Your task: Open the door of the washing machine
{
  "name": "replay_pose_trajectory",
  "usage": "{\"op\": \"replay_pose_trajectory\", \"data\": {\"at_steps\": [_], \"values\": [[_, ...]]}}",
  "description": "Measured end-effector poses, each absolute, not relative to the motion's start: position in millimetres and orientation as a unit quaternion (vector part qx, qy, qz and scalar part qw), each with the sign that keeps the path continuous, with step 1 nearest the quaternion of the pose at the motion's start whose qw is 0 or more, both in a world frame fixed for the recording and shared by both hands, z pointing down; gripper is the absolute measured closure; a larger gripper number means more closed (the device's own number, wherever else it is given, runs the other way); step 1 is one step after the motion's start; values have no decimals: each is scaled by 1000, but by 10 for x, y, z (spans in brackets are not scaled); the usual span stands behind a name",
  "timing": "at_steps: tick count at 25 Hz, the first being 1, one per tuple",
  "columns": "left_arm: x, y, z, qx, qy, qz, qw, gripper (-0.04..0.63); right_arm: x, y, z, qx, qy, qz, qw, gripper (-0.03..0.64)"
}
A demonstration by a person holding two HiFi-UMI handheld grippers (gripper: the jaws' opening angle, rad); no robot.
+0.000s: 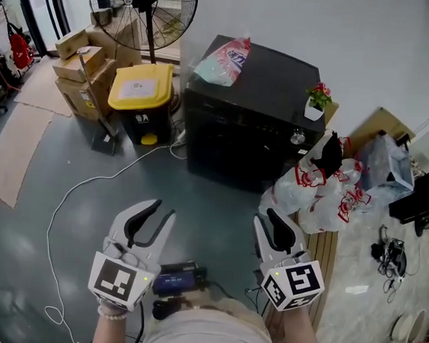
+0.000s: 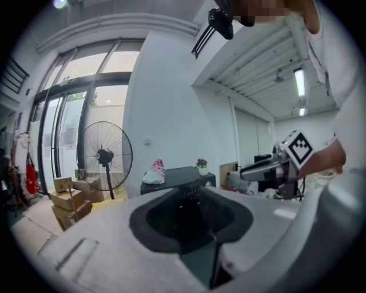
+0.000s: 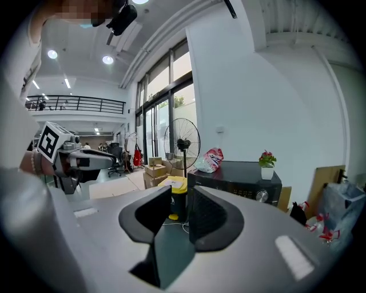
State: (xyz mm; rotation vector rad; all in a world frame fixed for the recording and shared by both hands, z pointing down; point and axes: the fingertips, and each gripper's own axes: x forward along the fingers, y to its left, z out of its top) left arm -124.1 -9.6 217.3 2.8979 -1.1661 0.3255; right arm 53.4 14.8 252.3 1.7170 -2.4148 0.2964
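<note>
Your left claw (image 1: pixel 159 211) and right claw (image 1: pixel 267 218) gape empty, short of the washing machine (image 1: pixel 258 89); its rigid door (image 1: pixel 227 152) likely needs a firm edge pull.

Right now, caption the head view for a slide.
The left gripper and right gripper, jaws apart and empty, held short of the black washing machine, a yellow-lidded bin beside it.

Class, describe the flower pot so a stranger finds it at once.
Find the big black box-shaped washing machine by the white wall. On its top's right corner stands a small white pot of red flowers. Its only neighbour up there, a pink-and-white plastic bag, lies at the left.
</note>
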Motion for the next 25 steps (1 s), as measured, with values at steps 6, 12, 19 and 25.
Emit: {"op": "replay_pose_trajectory", "data": {"at_steps": [6,12,19,25], "values": [[-1267,-384,2252,922,-368,117,17,483,493,-128,2562,581,-804,100,83,514],[-1332,-595,2312,923,-366,118,25,482,416,-319,2595,580,-804,97,88,514],[-1396,-754,2428,924,-362,121,27,480,359,-461,2656,579,-804,105,90,514],[-1470,-852,2618,917,-371,136,53,477,303,-573,2755,566,-811,110,99,514]]}}
